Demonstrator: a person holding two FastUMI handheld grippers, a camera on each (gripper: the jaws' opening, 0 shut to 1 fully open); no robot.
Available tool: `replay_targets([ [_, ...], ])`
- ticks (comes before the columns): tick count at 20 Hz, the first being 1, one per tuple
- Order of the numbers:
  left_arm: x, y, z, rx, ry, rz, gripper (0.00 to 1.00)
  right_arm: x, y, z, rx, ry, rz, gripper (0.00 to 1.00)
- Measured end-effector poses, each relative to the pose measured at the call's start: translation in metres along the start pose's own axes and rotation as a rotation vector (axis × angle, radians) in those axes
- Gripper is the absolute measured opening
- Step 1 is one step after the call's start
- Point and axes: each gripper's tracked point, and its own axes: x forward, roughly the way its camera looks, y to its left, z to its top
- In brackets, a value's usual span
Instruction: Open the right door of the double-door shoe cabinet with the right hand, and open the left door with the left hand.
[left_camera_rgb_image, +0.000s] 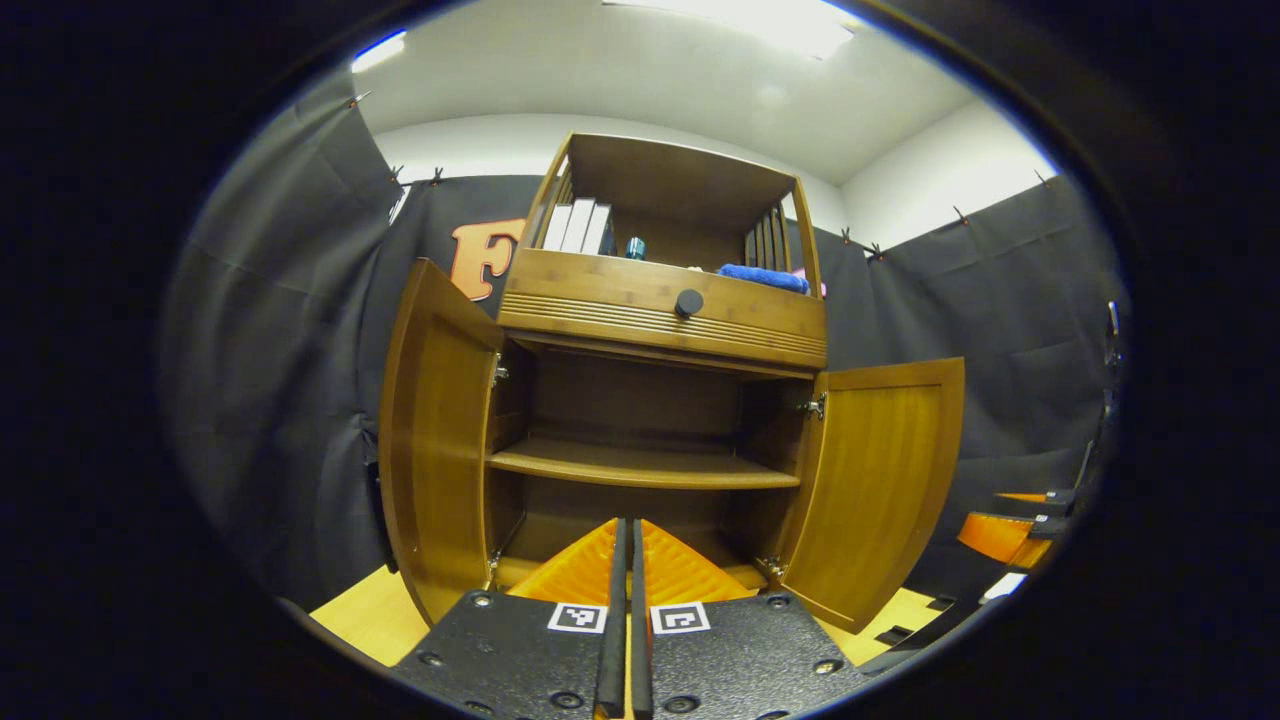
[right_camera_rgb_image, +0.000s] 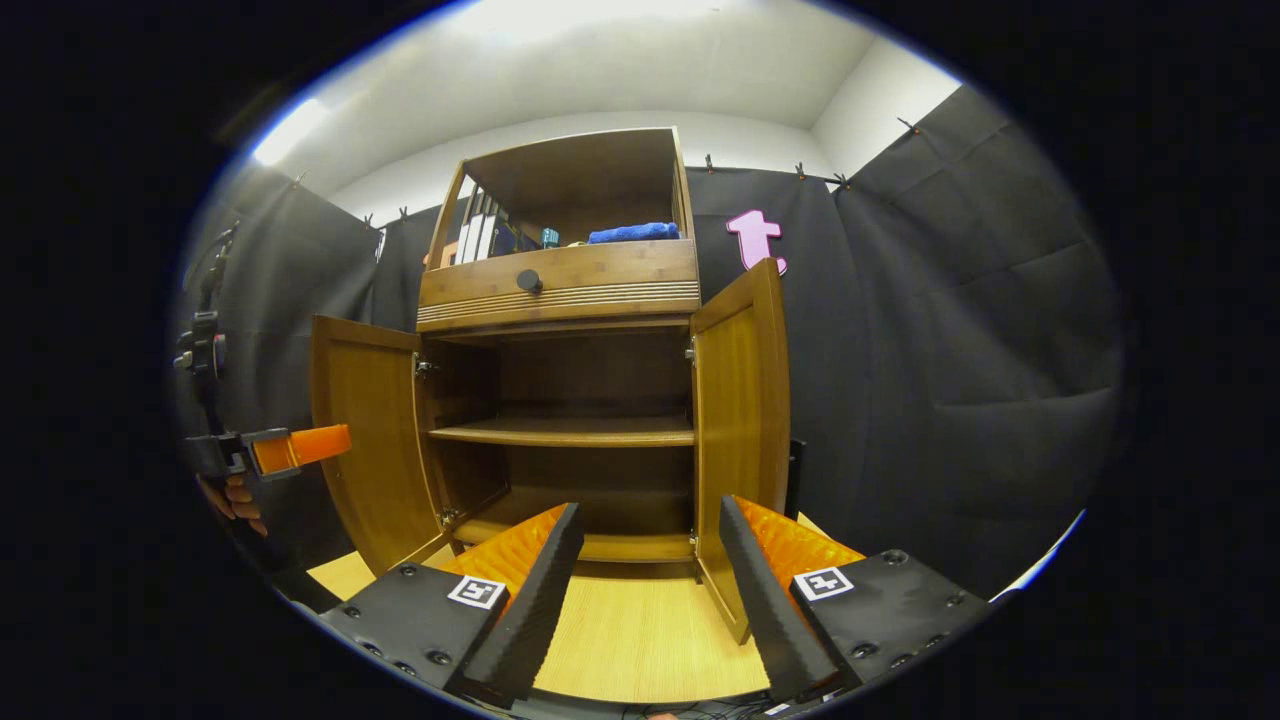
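Both doors of the shoe cabinet (right_camera_rgb_image: 560, 400) stand swung out, so you look finished, and from here the main risk is a stray knock. Starting at your left, the left door (right_camera_rgb_image: 365, 440) hangs wide, and in the right gripper view your left gripper (right_camera_rgb_image: 300, 447) sits out beyond its outer edge, apart from it; pull that hand inward carelessly and you could catch the edge and swing the door back shut. Its fingers are pressed together on nothing, as the left gripper view shows, pointing at the empty lower shelf (left_camera_rgb_image: 640, 468). Moving right, the right door (right_camera_rgb_image: 740, 430) stands edge-on just above your right gripper (right_camera_rgb_image: 650, 575), whose fingers are spread wide and hold nothing; its bottom corner reaches down near the right-hand finger, so lifting straight up could clip it. The left gripper view gives you the right door's full inner face (left_camera_rgb_image: 880, 480) and the hinges, while the right gripper view alone gives you the hand (right_camera_rgb_image: 235, 500) holding the left tool.
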Motion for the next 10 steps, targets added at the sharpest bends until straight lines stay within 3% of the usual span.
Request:
replay_targets([
  [1,0.001,-0.009,0.001,-0.008,-0.009,-0.012,0.04,-0.002,0.001,-0.001,0.011,0.003,0.007,0.89],
  [4,0.001,-0.016,0.0,-0.057,-0.02,0.013,0.25,-0.001,0.001,-0.001,0.038,-0.007,0.018,0.86],
  [5,0.001,-0.017,0.002,-0.069,-0.023,0.021,0.32,-0.001,-0.001,-0.001,0.044,-0.007,0.016,0.89],
  [6,0.001,-0.017,0.001,-0.069,-0.021,0.033,0.39,-0.002,-0.002,-0.001,0.053,-0.009,0.018,0.82],
  [10,0.004,-0.022,-0.002,-0.038,-0.008,0.032,0.68,0.0,-0.009,-0.003,0.059,-0.012,0.006,0.82],
])
